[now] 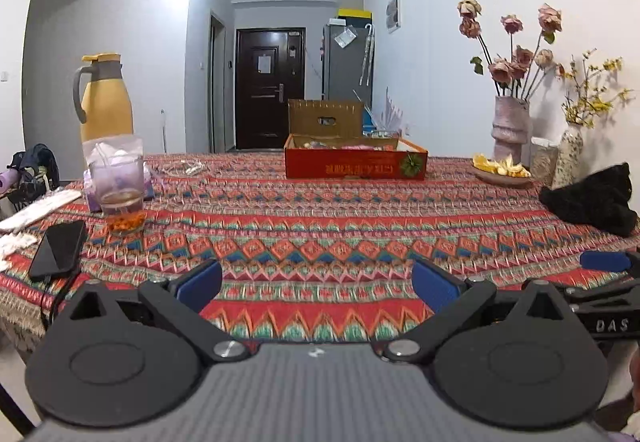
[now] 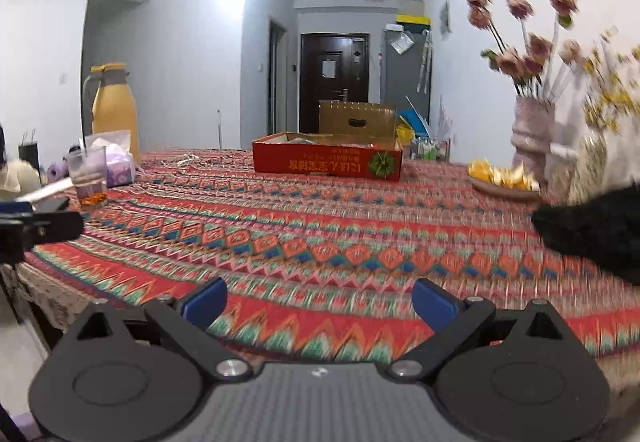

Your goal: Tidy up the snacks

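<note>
My left tongs (image 1: pixel 316 284) and right tongs (image 2: pixel 320 302) both gape wide and carry nothing, low over the near edge of the bench (image 1: pixel 320 226). The snacks sit in the red box (image 1: pixel 355 163) at the far side, well apart from me. Left of that box a glass (image 1: pixel 120 194) and phone (image 1: pixel 58 248) could be knocked; right of it, a fruit plate (image 1: pixel 502 176), vase (image 1: pixel 510 126) and black cloth (image 1: pixel 588 198). The middle lane to the box looks open.

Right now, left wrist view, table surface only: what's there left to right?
Phone → glass cup → red box → plate of orange slices → black cloth. Both the left gripper and the right gripper are open, holding nothing.
</note>
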`<state>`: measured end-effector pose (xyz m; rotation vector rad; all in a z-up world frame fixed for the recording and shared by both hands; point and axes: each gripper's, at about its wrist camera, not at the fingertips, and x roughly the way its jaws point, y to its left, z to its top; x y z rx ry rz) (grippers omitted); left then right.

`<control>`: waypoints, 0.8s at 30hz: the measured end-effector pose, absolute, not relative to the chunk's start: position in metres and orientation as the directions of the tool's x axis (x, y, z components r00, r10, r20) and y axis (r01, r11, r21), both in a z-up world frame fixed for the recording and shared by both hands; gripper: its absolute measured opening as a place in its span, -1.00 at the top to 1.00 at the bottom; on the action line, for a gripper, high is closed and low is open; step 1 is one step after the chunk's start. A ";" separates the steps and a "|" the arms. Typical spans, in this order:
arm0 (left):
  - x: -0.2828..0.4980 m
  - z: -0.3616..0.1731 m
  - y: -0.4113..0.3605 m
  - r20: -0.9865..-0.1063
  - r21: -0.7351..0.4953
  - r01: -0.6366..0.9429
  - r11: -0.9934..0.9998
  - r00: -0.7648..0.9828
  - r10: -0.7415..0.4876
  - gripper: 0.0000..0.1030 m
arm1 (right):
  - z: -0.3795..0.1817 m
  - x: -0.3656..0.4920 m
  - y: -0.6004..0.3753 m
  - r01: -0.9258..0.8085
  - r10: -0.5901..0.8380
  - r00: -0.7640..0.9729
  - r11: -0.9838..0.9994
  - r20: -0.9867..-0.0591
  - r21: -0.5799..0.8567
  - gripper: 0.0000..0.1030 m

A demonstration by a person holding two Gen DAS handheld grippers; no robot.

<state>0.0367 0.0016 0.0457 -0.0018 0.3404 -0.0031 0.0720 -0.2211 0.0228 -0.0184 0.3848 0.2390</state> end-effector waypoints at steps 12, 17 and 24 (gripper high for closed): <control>0.014 0.039 0.016 -0.346 -0.069 -0.040 0.997 0.938 0.013 -1.00 | 0.019 0.033 -0.216 -0.257 0.257 0.891 0.965 -0.374 0.051 -0.95; 0.012 0.041 0.016 -0.335 -0.069 -0.035 0.997 0.942 0.009 -1.00 | 0.018 0.033 -0.213 -0.259 0.253 0.891 0.965 -0.377 0.037 -0.95; 0.013 0.041 0.015 -0.335 -0.065 -0.026 0.998 0.942 0.003 -1.00 | 0.018 0.034 -0.214 -0.257 0.253 0.891 0.966 -0.376 0.039 -0.95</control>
